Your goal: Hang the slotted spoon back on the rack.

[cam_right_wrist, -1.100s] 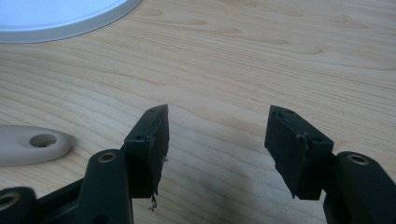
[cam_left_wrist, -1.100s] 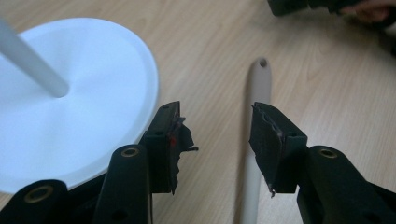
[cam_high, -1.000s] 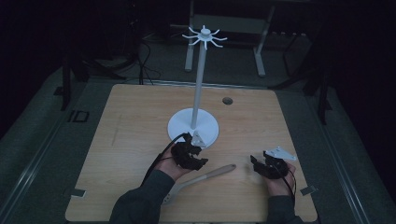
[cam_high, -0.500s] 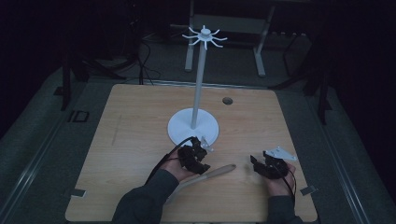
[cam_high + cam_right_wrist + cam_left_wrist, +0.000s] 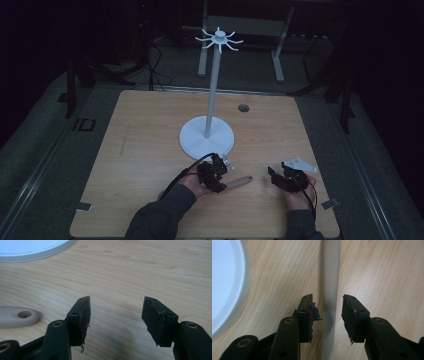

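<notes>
A pale beige utensil handle (image 5: 241,181) lies flat on the wooden table (image 5: 150,145), its end pierced by a hole (image 5: 17,316). My left gripper (image 5: 220,176) is lowered over it. The handle (image 5: 330,277) runs straight between the jaws, with a narrow gap showing at each pad. The jaws have just been closing around it, and the pads do not press on it, so the left gripper (image 5: 327,307) is open. My right gripper (image 5: 273,175) rests to the right, near the front edge. The right gripper (image 5: 116,307) is open with bare table between its fingers.
A tall white stand has a round base (image 5: 206,137) at the table's middle and a ring of hooks (image 5: 219,39) on top. Its base edge (image 5: 224,285) lies close beside my left gripper. A small dark hole (image 5: 243,107) sits in the tabletop at the back.
My left gripper has slid right and toward the front edge, sinking over the handle. Its jaws have narrowed around it. The right gripper has not moved.
</notes>
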The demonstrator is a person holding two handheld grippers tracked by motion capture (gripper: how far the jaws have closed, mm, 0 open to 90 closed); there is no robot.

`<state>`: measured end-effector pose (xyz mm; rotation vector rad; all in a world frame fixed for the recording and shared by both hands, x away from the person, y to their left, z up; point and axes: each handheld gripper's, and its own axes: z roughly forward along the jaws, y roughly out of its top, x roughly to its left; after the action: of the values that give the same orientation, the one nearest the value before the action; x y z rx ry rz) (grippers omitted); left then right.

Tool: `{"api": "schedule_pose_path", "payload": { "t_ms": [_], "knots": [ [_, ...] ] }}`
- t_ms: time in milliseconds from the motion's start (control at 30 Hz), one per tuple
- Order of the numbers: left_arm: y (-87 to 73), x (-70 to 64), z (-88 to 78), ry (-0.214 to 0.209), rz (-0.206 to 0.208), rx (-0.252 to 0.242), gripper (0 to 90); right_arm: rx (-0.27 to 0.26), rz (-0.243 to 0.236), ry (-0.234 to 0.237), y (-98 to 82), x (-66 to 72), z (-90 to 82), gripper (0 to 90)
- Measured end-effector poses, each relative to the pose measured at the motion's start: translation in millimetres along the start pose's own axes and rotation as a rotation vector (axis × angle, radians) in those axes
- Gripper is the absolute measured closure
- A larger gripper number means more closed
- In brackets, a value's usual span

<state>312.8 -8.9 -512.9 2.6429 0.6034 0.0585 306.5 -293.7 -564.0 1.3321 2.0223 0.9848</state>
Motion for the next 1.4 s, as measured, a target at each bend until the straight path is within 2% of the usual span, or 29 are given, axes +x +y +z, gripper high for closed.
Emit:
{"api": "schedule_pose_path", "payload": {
  "t_ms": [67,100,233,400,533,733,1067,1233,1400],
  "knots": [
    [0.5,-0.6,1.7,-0.001,-0.001,0.005,62.5,0.000,0.001,0.000,0.0,0.0,0.0,39.7],
    [2.1,-1.5,5.8,0.001,-0.001,0.031,63.1,0.001,0.000,-0.002,-0.2,-0.2,0.1,39.7],
    [4.2,-2.2,11.8,-0.002,-0.008,0.066,64.6,0.003,0.002,-0.003,-0.3,-0.4,0.1,39.7],
    [6.6,-3.6,18.8,-0.006,-0.028,0.089,66.4,0.002,0.002,-0.002,-0.5,-0.6,0.2,39.7],
    [9.2,-4.5,25.0,-0.005,-0.027,0.118,69.2,0.002,-0.002,-0.002,-0.9,-0.3,0.8,39.7],
    [13.1,-7.0,30.9,0.019,-0.015,0.159,72.1,0.005,0.002,-0.001,-1.5,-0.2,1.7,39.7],
    [17.1,-9.6,32.7,0.037,0.009,0.179,72.0,0.013,-0.011,0.002,-1.7,3.4,4.0,39.7],
    [19.8,-11.3,34.2,0.046,0.007,0.183,70.2,0.012,-0.008,0.002,-1.7,3.2,3.8,39.7],
    [20.0,-10.9,33.6,0.038,0.008,0.188,73.8,0.010,-0.012,0.001,-1.8,2.5,3.6,39.7]
  ]
}}
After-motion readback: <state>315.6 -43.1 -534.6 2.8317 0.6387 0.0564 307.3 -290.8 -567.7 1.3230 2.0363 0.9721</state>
